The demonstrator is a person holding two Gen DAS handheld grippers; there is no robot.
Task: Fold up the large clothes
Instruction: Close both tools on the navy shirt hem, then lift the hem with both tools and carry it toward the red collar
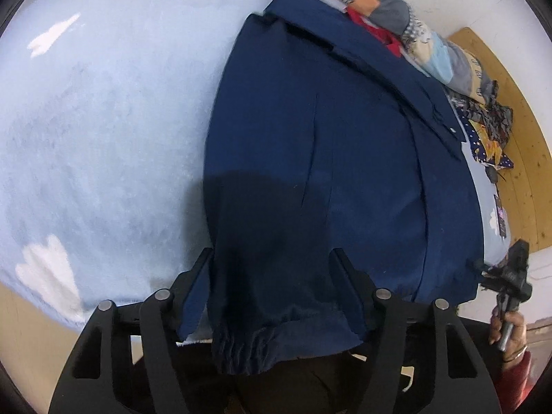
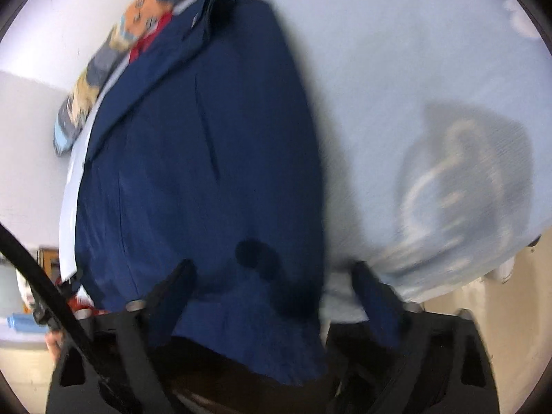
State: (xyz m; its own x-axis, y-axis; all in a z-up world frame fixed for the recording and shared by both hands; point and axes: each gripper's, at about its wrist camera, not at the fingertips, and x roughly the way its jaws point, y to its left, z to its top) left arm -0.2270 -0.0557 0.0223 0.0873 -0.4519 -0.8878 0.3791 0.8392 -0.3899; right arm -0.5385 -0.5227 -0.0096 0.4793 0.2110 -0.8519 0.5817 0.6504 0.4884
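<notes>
A large navy blue jacket [image 1: 327, 158] lies flat on a light blue bedsheet [image 1: 103, 120], collar at the far end. Its gathered elastic hem hangs over the near bed edge. My left gripper [image 1: 272, 258] is open, its two fingers straddling the hem end of the jacket without pinching it. In the right wrist view the same jacket [image 2: 193, 172] fills the left and centre. My right gripper [image 2: 272, 269] is open around the jacket's right hem corner at the sheet's [image 2: 396, 69] edge. The right wrist view is motion-blurred.
A patterned pillow and colourful clothes [image 1: 431, 45] are piled at the bed's far end by the white wall. A wooden headboard [image 1: 528, 158] stands at the right. The other hand-held gripper [image 1: 510, 283] shows at the far right. Beige floor [image 2: 510, 310] lies below the bed.
</notes>
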